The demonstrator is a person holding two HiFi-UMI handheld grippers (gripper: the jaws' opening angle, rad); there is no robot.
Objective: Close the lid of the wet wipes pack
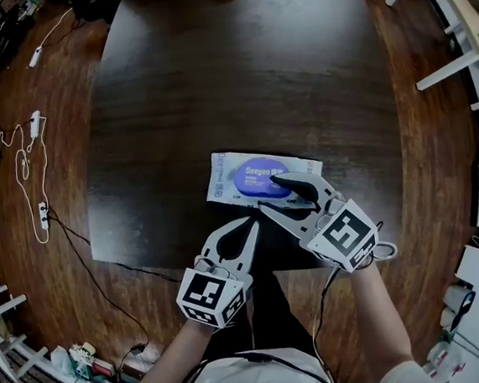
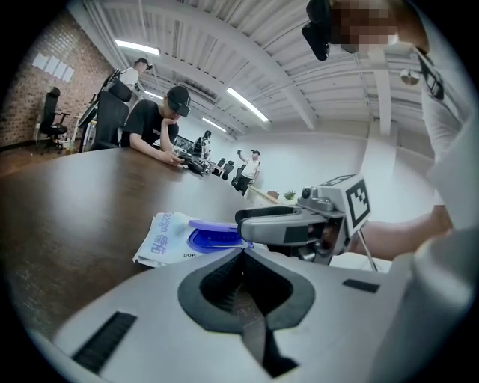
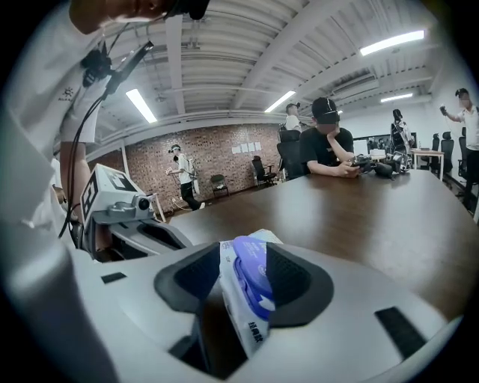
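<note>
A white wet wipes pack (image 1: 225, 175) with a blue oval lid (image 1: 255, 176) lies on the dark table (image 1: 237, 77) near its front edge. My right gripper (image 1: 267, 192) is turned on its side and shut on the pack's near end, one jaw over the lid. In the right gripper view the pack (image 3: 241, 314) and lid (image 3: 253, 273) fill the gap between the jaws. The left gripper view shows the lid (image 2: 213, 227) slightly raised beneath the right gripper's finger (image 2: 273, 221). My left gripper (image 1: 253, 223) hovers shut and holds nothing, just left of the right one.
The table's front edge (image 1: 170, 260) runs under both grippers. White cables and power strips (image 1: 30, 164) lie on the wooden floor at the left. White furniture legs (image 1: 449, 48) stand at the right. People sit at the table's far end (image 3: 329, 146).
</note>
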